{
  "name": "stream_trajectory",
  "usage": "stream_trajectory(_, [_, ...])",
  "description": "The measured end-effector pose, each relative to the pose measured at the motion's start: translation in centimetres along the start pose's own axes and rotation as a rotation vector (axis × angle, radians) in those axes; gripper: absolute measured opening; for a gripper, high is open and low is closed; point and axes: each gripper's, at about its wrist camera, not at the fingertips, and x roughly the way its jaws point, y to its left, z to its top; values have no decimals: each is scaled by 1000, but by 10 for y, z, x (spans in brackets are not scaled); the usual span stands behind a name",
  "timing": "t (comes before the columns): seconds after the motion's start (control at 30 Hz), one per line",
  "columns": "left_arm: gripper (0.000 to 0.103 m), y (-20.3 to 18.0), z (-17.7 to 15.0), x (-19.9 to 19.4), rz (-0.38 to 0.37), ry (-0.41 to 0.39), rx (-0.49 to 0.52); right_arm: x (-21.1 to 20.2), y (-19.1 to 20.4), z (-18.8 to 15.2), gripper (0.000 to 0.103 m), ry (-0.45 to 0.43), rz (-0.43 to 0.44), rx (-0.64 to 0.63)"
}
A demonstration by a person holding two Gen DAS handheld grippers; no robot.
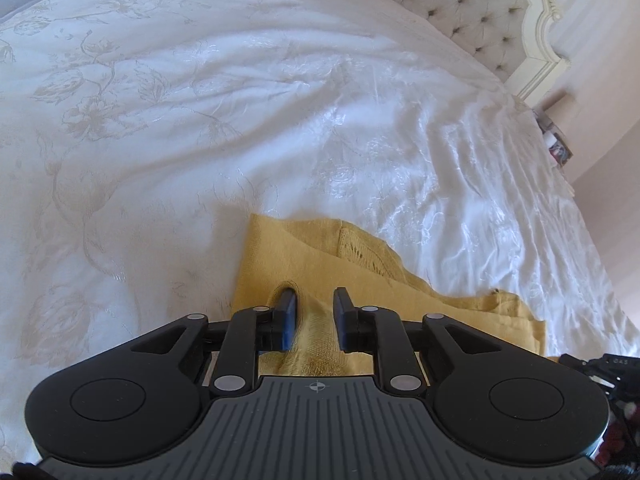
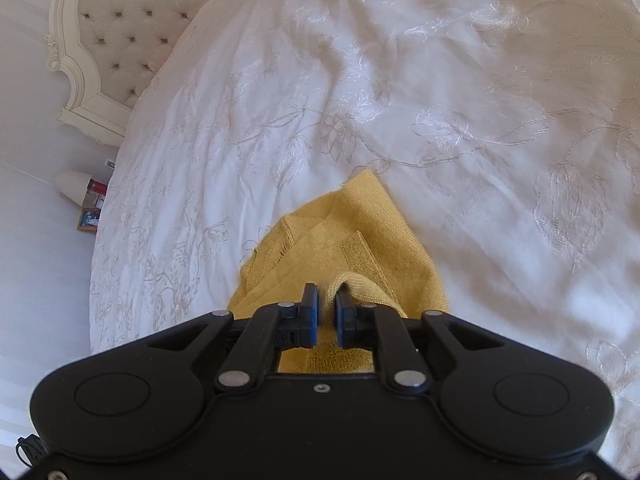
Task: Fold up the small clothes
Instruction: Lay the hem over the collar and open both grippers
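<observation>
A small mustard-yellow knitted garment (image 1: 320, 256) lies partly folded on the white bedspread (image 1: 200, 120). My left gripper (image 1: 315, 300) sits low over its near edge with a bunch of the yellow knit between its blue-padded jaws, which stand a little apart. In the right wrist view the same garment (image 2: 360, 232) stretches away from my right gripper (image 2: 327, 298), whose jaws are nearly closed and pinch a ribbed fold of the knit. The garment's near part is hidden under both grippers.
The bedspread (image 2: 440, 100) is white with a pale floral pattern and is wrinkled. A cream tufted headboard (image 1: 500, 20) (image 2: 120, 32) stands at the bed's end. A lamp (image 2: 74, 186) and small items stand beside the bed.
</observation>
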Motion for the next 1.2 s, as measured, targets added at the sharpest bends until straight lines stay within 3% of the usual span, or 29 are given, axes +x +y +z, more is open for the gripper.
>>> stream_trajectory(0.07, [33, 2, 6, -2, 23, -41, -14, 2, -3, 4, 23, -13, -6, 3])
stream_trajectory(0.17, [34, 0, 15, -7, 73, -73, 23, -1, -5, 7, 23, -24, -9, -28])
stream_trajectory(0.27, [34, -9, 9, -17, 113, -72, 106, -10, 4, 2, 23, -33, -19, -158])
stream_trajectory(0.47, [35, -36, -48, -27, 133, 1, 307, -25, 25, -33, 23, -1, -81, -493])
stream_trajectory(0.6, [35, -50, -82, -19, 104, 49, 353, -22, 31, -65, 23, 39, -118, -667])
stream_trajectory(0.77, [35, -55, -98, 11, 117, 124, 392, 0, 36, -90, 23, 114, -161, -798])
stream_trajectory(0.93, [35, -57, -73, 32, 131, 95, 407, 19, 42, -79, 23, 110, -157, -824])
stream_trajectory(1.2, [35, -63, 7, 48, 148, -35, 395, 42, 51, -15, 30, 4, -168, -708])
